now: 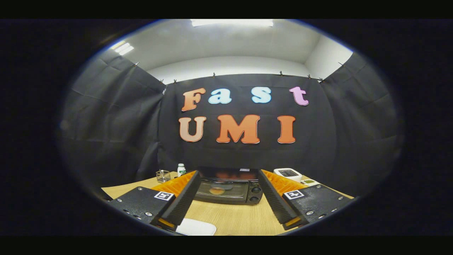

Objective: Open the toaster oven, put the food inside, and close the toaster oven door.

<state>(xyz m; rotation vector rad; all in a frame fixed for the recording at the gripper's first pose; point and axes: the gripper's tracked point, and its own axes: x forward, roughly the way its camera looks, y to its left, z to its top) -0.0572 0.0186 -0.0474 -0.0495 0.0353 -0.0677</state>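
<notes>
A black toaster oven [229,189] stands on the wooden table [230,216], beyond my fingertips and framed between them. Its glass door is closed, and through it an orange-yellow piece of food [217,191] lies inside on the rack. Two knobs [255,194] sit on the oven's right side. My gripper [228,179] is open, the two fingers wide apart with nothing between them, held back from the oven above the table.
A white flat object [196,227] lies on the table close below the left finger. Behind the oven stand a small clear holder [163,175] and a white bottle [181,169] at the left, and a white device [287,173] at the right.
</notes>
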